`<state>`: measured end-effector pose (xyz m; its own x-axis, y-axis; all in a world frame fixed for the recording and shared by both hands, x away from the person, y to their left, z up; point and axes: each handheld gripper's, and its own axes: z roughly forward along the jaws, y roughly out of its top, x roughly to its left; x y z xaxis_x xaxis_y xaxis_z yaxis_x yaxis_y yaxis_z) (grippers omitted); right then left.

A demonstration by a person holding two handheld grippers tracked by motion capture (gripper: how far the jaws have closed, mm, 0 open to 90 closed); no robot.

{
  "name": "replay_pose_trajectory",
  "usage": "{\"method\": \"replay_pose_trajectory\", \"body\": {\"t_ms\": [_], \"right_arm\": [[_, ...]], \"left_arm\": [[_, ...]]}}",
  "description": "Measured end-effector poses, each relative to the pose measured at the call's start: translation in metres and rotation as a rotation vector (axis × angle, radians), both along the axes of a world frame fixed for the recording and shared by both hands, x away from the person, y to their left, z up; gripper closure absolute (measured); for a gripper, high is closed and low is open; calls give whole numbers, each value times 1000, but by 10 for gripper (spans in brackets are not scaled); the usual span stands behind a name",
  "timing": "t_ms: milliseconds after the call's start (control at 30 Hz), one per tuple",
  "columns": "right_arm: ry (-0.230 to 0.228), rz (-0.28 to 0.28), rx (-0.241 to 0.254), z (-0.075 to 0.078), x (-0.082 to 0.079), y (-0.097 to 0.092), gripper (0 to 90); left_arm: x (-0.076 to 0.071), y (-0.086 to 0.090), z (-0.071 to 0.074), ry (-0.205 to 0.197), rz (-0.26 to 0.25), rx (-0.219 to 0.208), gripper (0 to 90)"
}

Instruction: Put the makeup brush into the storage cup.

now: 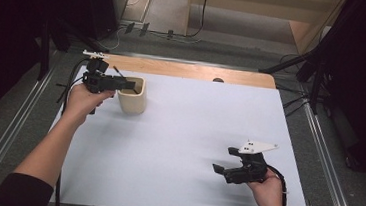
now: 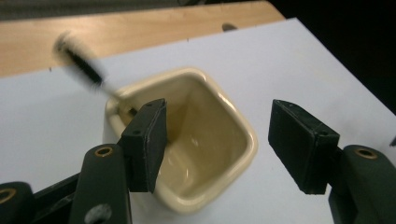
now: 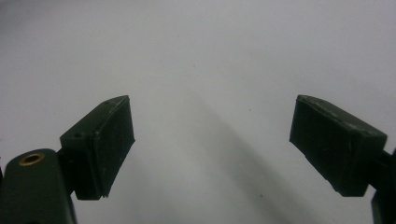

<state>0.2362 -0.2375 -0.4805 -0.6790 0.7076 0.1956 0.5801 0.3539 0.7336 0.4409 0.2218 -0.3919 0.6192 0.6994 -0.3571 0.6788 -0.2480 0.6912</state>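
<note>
Your left gripper [image 2: 217, 149], jaws wide and empty, hangs right over the cream cup [image 2: 205, 154]; the brush [image 2: 86, 67] leans at its far corner. Your right gripper [image 3: 212, 149], also wide, idles well apart.

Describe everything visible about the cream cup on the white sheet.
The cream cup looks glazed ceramic, with a rounded-square mouth and thick rim. It stands upright on the white sheet near its far left corner. A thin brush with a dark bristled tip leans out of one corner. The left tool is open, one jaw inside the rim, the other outside.
</note>
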Motion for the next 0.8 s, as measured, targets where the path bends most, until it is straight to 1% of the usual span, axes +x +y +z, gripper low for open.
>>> {"method": "replay_pose_trajectory", "body": {"t_ms": [67, 200, 367, 400, 500, 600, 667, 800], "right_arm": [[0, 2, -1, 0, 0, 1, 145], [6, 5, -2, 0, 0, 2, 145], [5, 5, -3, 0, 0, 2, 145], [4, 7, -4, 0, 0, 1, 145], [5, 5, -5, 0, 0, 1, 145], [5, 6, -5, 0, 0, 2, 144], [5, 5, -6, 0, 0, 2, 145], [4, 6, -6, 0, 0, 2, 145]], "left_arm": [[-3, 2, 3, 7, 2, 6, 377], [-8, 8, 9, 23, -10, -22, 378], [-14, 13, 13, 43, -16, -28, 378], [-15, 15, 13, 52, -21, -41, 378], [-20, 18, 13, 60, -32, -65, 378], [-26, 20, 12, 63, -40, -64, 378], [-29, 21, 12, 62, -41, -51, 378], [-37, 24, 15, 60, -59, -38, 378]]}}
